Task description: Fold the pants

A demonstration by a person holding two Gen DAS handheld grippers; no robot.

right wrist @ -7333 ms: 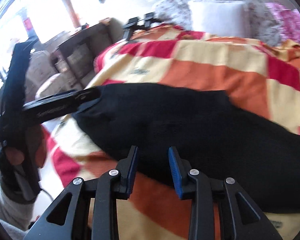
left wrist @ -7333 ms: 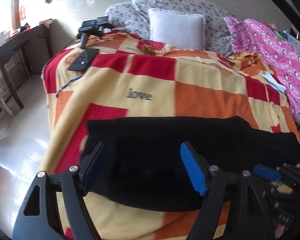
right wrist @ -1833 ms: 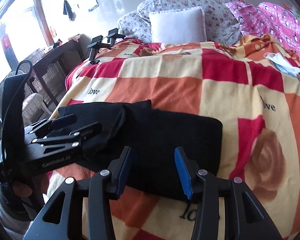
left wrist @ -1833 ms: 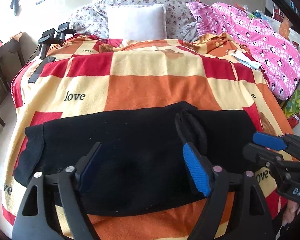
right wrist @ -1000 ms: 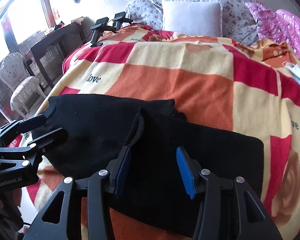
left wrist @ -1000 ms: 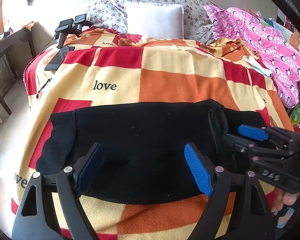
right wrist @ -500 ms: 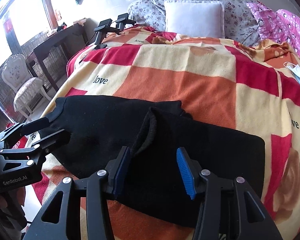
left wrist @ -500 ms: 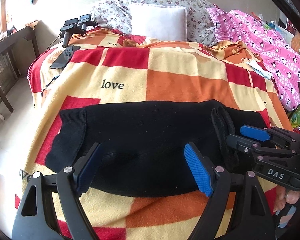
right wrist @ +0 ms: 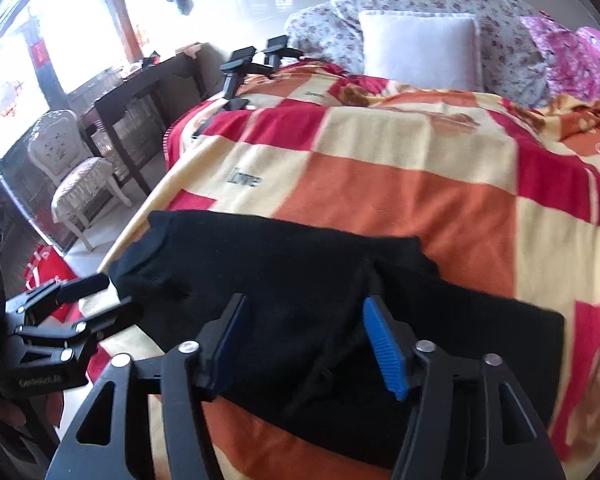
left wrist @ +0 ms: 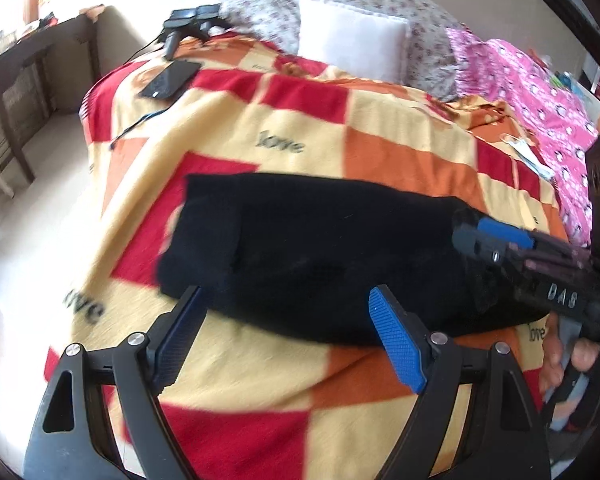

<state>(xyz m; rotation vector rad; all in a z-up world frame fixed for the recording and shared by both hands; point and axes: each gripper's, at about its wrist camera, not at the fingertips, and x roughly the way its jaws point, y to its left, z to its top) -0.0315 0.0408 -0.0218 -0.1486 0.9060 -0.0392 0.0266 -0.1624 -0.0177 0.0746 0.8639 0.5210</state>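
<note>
Shifted leftward across both views since half a second ago, with the right claw (right wrist: pixel 300 344) just spread wider and released over a raised fold of the black pants (left wrist: pixel 320 248), cloth between its blue pads but not pinched. Lying folded in a long dark band across the checked blanket (left wrist: pixel 380 148) on the bed (near its front edge), well short of the white pillow (left wrist: pixel 352 44). Left claw (left wrist: pixel 288 336) gaping wide and empty just above the pants' near edge.
</note>
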